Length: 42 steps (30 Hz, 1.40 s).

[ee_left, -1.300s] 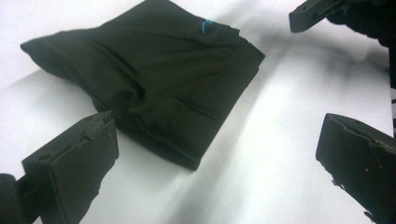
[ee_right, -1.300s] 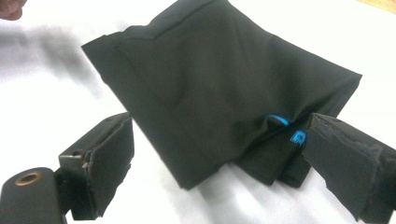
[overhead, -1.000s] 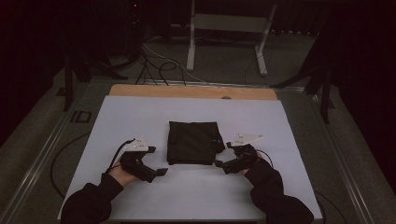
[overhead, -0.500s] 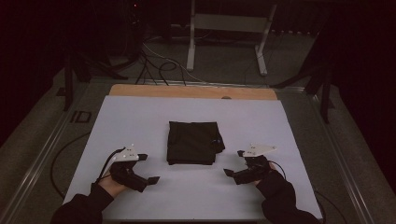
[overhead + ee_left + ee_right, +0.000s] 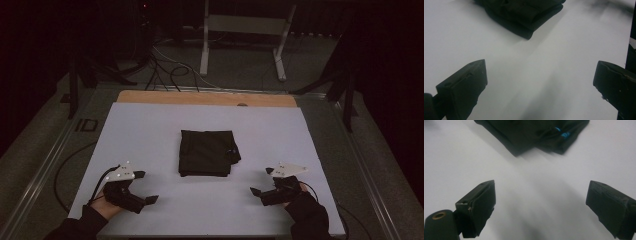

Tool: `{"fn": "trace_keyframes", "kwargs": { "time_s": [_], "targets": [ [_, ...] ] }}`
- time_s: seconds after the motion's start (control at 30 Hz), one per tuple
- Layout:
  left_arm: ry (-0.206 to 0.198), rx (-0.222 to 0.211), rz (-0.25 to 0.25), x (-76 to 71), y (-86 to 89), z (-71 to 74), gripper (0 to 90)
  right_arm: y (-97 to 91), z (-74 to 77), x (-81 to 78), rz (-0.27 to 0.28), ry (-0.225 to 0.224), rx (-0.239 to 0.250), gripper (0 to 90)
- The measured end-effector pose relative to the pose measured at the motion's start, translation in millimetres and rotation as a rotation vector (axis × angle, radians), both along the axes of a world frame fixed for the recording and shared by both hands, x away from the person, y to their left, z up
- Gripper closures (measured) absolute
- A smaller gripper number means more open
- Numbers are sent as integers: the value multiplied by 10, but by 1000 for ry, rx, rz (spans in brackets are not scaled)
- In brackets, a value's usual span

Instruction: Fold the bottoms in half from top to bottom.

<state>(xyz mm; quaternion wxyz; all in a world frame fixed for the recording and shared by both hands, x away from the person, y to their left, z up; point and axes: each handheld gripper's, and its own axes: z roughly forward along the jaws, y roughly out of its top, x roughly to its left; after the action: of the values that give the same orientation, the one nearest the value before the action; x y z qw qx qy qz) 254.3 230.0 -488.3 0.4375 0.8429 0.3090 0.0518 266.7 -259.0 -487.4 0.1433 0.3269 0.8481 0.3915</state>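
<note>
White-topped table (image 5: 150, 125) w/ a bare wooden strip along the far edge. Folded black cloth (image 5: 207, 152) lies flat near table centre, a small blue bit showing at its right side, seen clearer in right gripper view (image 5: 534, 135). Left gripper (image 5: 145, 187) sits at the near-left of the table, well apart from the cloth, jaws wide, nothing between them; bare table under them in left gripper view. Right gripper (image 5: 262, 181) at near-right, also clear of the cloth, jaws wide & empty. Grey plate on top of each.
</note>
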Motion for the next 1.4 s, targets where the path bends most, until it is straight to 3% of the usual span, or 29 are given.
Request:
{"fn": "trace_keyframes", "kwargs": {
  "time_s": [0.27,0.33,0.57,1.07,1.4],
  "targets": [
    [8,7,15,-71,82,-21,0,-150,-52,-80,-44,18,-11,90],
    [8,6,23,-91,104,-15,0,-209,-65,-135,-78,38,-9,90],
    [15,-5,34,-106,100,-25,0,-321,-67,-190,-123,33,2,91],
    [7,15,39,-102,35,-59,0,-240,-87,-126,-105,36,4,91],
    [4,4,46,-107,36,-52,0,-241,-100,-119,-100,39,7,91]
  ]
}}
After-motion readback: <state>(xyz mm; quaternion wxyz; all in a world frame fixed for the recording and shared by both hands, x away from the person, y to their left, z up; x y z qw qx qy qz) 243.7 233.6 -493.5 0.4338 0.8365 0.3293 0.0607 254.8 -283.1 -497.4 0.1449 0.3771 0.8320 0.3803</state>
